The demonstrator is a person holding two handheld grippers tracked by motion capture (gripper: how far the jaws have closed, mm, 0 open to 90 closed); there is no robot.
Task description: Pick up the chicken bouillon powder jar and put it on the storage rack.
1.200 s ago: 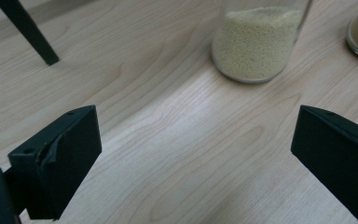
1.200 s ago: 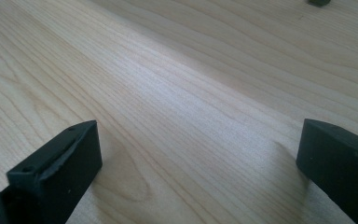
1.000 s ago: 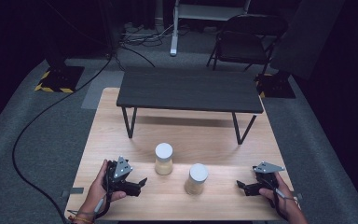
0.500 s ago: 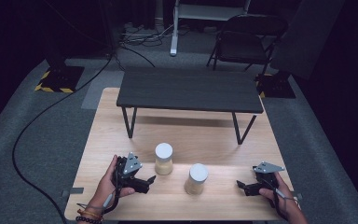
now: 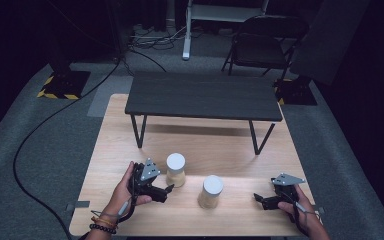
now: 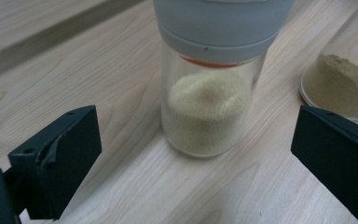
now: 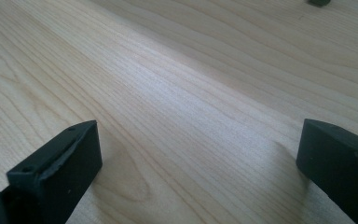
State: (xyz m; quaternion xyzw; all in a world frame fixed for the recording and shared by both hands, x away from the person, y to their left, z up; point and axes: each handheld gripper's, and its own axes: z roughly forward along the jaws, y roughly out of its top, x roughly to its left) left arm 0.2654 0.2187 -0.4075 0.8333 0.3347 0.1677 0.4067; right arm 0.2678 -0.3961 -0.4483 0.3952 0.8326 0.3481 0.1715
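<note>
The left gripper [image 5: 166, 190] sits low on the wooden tabletop [image 5: 220, 145] with its fingers [image 6: 56, 158] spread wide apart, and the nearer jar [image 6: 209, 93] stands dead ahead of them, upright, its long axis vertical, white cap on top and pale yellow granules filling the lower part. In the left gripper view the jar lies between the lines of the two fingers but beyond their tips, not yet touching either (a straight push forward looks like all that is needed to bracket the glass). A second jar [image 5: 211, 191], holding a tan powder, stands just beside and to the right of the first, between the two hands. The right gripper [image 5: 260, 200] rests well apart on the right, its fingers also open over bare wood, so the left hand [image 5: 125, 192] is clearly the nearer one.
</note>
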